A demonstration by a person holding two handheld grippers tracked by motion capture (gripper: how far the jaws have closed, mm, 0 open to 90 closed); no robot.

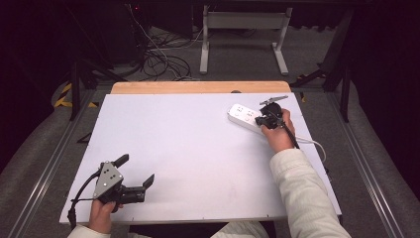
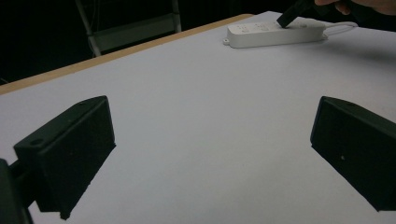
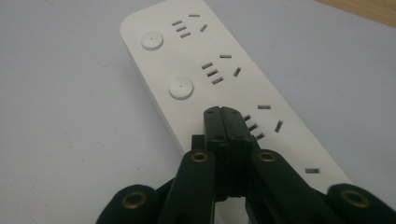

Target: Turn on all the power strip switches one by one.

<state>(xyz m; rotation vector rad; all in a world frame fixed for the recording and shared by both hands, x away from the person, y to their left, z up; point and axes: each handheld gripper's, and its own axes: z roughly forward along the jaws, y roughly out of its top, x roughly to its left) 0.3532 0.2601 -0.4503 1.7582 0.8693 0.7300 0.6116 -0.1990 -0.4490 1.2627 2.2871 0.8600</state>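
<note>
Plainly unlabelled white power strip (image 3: 219, 79)

In the right gripper view, the near end of the white power strip (image 3: 219, 65) is cut off by the bottom edge, and a third round button — if there is one — is hidden beneath the pressed-together jaws. In the left gripper view, the right hand (image 2: 359, 4) is cropped at the top edge. The socket markings cannot be read in the high view.
</note>
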